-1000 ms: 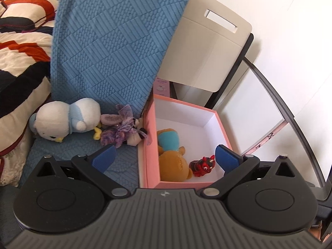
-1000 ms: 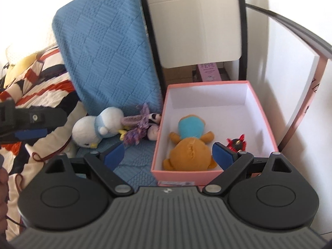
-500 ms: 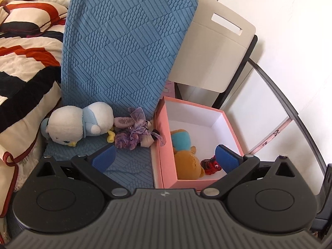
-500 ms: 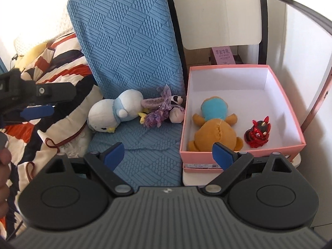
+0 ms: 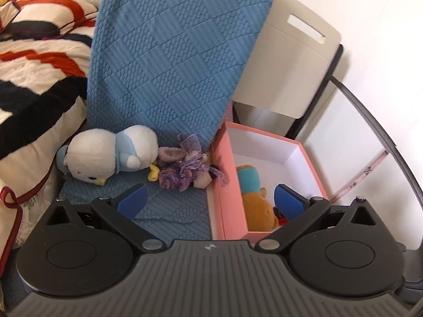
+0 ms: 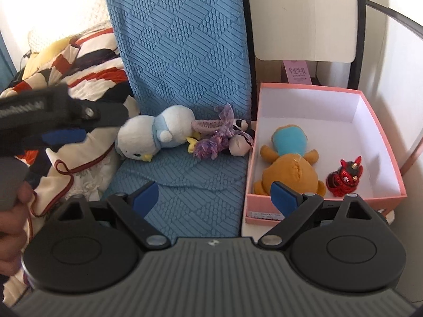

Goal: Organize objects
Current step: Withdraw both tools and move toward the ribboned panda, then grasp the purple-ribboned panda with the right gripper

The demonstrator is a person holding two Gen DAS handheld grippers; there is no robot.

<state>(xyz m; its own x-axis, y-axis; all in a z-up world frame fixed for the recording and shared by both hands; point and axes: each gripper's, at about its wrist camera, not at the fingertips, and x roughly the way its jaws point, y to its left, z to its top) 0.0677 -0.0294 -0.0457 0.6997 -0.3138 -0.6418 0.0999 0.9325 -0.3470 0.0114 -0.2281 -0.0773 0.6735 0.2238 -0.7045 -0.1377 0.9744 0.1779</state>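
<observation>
A white and light-blue penguin plush point(image 5: 108, 155) point(image 6: 156, 133) lies on its side on the blue seat cover point(image 5: 169, 216) point(image 6: 185, 185). A purple ribboned plush point(image 5: 185, 169) point(image 6: 219, 138) lies beside it, against the pink box point(image 5: 227, 185) point(image 6: 253, 158). In the box lie an orange and teal plush point(image 5: 253, 195) point(image 6: 288, 161) and a small red figure point(image 6: 343, 177). My left gripper point(image 5: 210, 199) is open and empty, above the seat's front. It also shows in the right wrist view point(image 6: 63, 132) at far left. My right gripper point(image 6: 214, 196) is open and empty.
A striped red, black and cream blanket point(image 5: 34, 66) point(image 6: 79, 79) lies to the left. A beige folding chair back point(image 5: 290, 66) point(image 6: 306, 15) stands behind the box. A white wall point(image 5: 370, 52) and a dark curved rail point(image 5: 383, 137) are to the right.
Both grippers have drawn back and shifted left. The toys and box now sit further right in both views. The left gripper has come further into the right wrist view. Both stay open.
</observation>
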